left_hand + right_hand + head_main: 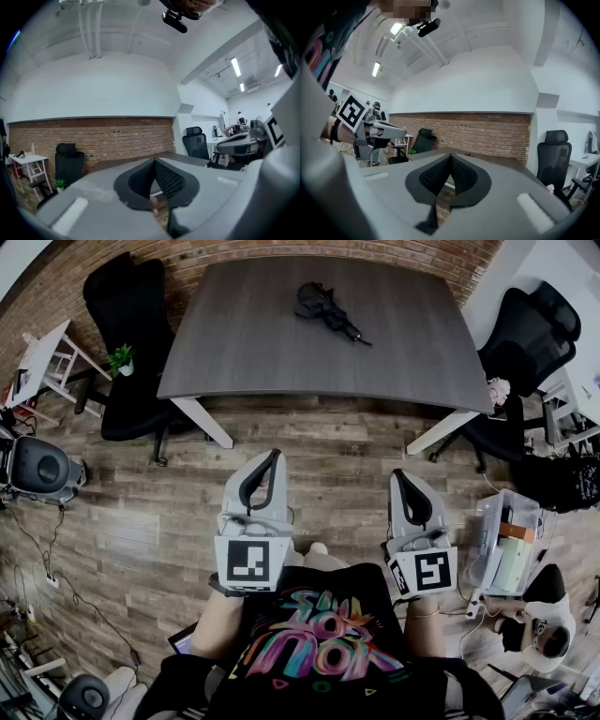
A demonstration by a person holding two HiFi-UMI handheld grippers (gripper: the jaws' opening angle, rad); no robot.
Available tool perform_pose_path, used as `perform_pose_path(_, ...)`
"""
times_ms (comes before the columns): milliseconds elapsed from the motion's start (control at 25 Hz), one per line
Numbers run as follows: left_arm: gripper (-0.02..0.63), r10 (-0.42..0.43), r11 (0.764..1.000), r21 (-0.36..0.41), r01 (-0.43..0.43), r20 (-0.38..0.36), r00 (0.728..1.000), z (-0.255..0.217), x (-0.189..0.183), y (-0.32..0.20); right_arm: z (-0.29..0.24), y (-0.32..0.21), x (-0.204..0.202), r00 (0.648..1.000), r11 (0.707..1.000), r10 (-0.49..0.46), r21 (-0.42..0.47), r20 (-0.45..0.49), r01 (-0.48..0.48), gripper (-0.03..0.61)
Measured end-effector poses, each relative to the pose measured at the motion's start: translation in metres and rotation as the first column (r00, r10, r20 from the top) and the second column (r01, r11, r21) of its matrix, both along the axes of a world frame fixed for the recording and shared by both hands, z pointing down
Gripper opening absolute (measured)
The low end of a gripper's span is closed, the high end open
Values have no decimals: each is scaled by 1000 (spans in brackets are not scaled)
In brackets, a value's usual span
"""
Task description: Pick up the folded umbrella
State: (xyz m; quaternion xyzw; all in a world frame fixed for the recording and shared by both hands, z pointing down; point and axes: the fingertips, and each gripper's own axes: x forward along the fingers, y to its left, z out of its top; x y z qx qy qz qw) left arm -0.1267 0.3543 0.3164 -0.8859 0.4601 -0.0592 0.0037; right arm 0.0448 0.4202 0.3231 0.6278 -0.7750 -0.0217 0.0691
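Observation:
The folded umbrella (326,307) is black and lies on the far middle of the dark grey table (262,352) in the head view. Both grippers hover over the wooden floor, well short of the table and far from the umbrella. My left gripper (274,457) is shut, its dark ribbed pads meeting with nothing between them; the left gripper view shows the left gripper (154,162) pointing at the table and brick wall. My right gripper (399,474) is also shut and empty, and in its own view the right gripper (450,157) faces the same table.
A black office chair (131,324) stands left of the table, another chair (530,334) to its right. A small potted plant (122,357) sits by a white side table (42,357). A clear plastic bin (506,545) and a seated person (548,624) are at the right.

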Motion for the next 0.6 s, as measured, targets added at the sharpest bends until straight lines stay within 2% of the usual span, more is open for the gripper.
perform_pose_path(600,0,-63,998,27,62,32,998,3,5,16,4,17,30,1000,1000,17,25,3,-18,0)
